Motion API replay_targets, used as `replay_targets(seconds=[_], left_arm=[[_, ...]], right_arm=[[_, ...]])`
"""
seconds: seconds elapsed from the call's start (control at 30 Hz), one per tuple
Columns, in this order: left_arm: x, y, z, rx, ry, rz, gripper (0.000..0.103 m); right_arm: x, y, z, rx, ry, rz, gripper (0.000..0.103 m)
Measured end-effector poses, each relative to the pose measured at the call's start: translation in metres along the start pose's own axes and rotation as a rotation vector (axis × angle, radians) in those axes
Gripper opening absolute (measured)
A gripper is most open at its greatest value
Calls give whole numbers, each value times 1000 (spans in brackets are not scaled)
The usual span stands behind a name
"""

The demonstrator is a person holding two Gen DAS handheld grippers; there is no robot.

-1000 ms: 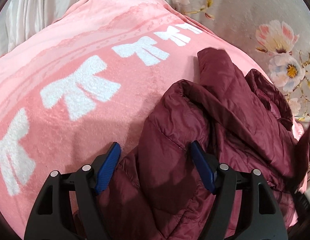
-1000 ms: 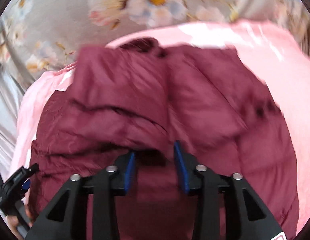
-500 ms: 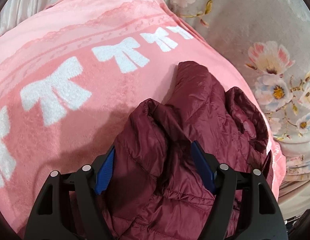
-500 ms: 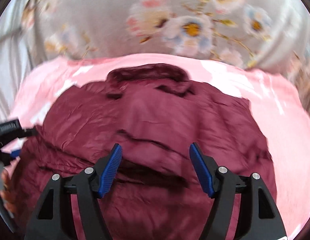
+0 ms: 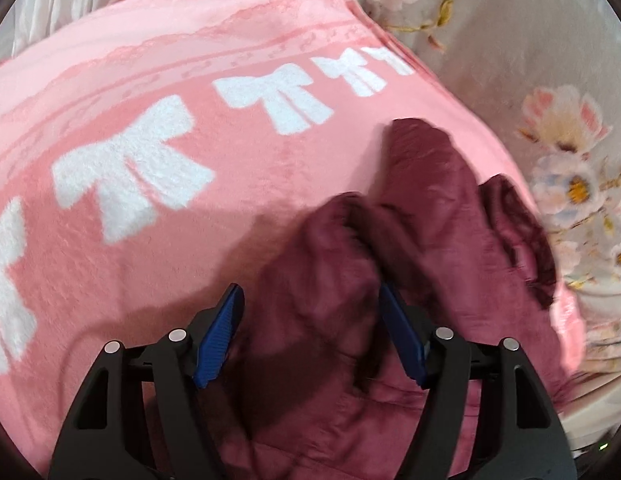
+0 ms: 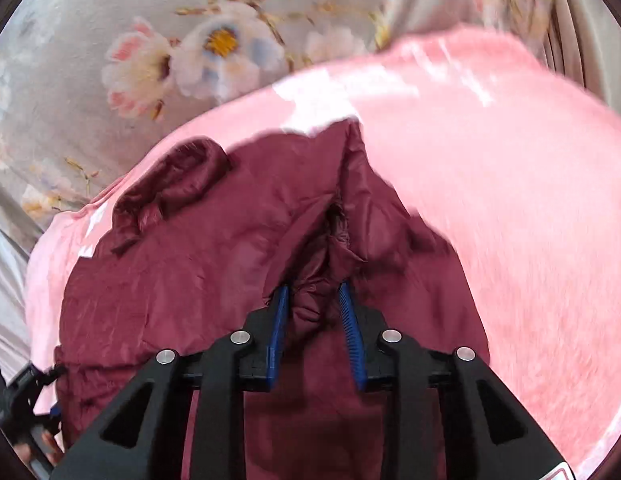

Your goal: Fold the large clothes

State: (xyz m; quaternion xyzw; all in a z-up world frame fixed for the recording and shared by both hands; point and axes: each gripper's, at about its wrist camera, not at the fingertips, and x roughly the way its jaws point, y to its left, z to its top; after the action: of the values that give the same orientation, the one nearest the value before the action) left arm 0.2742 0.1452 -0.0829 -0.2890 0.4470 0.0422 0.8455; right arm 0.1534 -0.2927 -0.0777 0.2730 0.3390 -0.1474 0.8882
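Observation:
A dark red padded jacket (image 5: 410,248) lies crumpled on a pink blanket (image 5: 158,240) with white bows. In the left wrist view my left gripper (image 5: 310,332) is open, its blue pads straddling a raised fold of the jacket. In the right wrist view the jacket (image 6: 198,264) lies partly folded, collar (image 6: 170,184) at the far left. My right gripper (image 6: 312,316) is shut on a bunched fold of the jacket and lifts it into a ridge. The left gripper (image 6: 22,412) shows at the lower left edge of that view.
The pink blanket (image 6: 510,200) lies on a grey sheet with a flower print (image 6: 182,56). The sheet also shows in the left wrist view (image 5: 558,128) beyond the blanket's right edge. The blanket's edge runs close to the jacket collar.
My right gripper, open half a second ago, has closed on a fold of the jacket and pulls it up. My left gripper stays open and has shifted slightly over the jacket.

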Motion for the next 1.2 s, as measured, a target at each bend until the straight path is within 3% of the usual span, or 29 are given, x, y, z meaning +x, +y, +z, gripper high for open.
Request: replay_targets(seconds=[0.1, 0.13, 0.23, 0.3, 0.4, 0.5, 0.63, 0.73, 0.8, 0.93, 1.03, 1.1, 1.13, 1.2], left_arm=[[-6, -13, 2, -26, 21, -55, 71], [-5, -17, 2, -26, 27, -61, 75], [2, -26, 4, -43, 69, -75, 78], [-3, -24, 4, -112, 91, -127, 78], [-36, -16, 1, -168, 40, -183, 77], [-66, -10, -7, -173, -45, -175, 78], [-77, -15, -10, -189, -23, -206, 76], [-89, -29, -11, -166, -69, -229, 77], [-83, -42, -12, -109, -90, -197, 77], [-18, -50, -10, -98, 47, -143, 76], [12, -44, -9, -104, 82, -97, 76], [25, -37, -6, -110, 85, -71, 67], [29, -33, -3, -121, 84, -78, 61], [31, -29, 4, -123, 76, -89, 29]], right_arm=[[-7, -5, -3, -5, -36, 13, 55], [-8, -4, -3, -14, -46, 14, 59], [-3, -3, 1, -19, -37, 26, 59], [-4, 0, 1, -6, -33, 44, 59], [-8, 0, -1, -8, -47, 41, 59], [-12, -2, -2, -9, -60, 35, 59], [-13, -3, -3, -9, -60, 28, 59], [-19, -6, -4, -7, -80, 14, 59], [-20, -8, -2, -4, -91, -1, 59], [-15, -12, 2, -3, -92, -15, 59], [-10, -11, 3, -18, -83, -20, 59], [-5, -9, 4, -30, -76, -24, 59], [0, -8, 5, -38, -66, -22, 54], [11, -3, 8, -56, -33, 3, 19]])
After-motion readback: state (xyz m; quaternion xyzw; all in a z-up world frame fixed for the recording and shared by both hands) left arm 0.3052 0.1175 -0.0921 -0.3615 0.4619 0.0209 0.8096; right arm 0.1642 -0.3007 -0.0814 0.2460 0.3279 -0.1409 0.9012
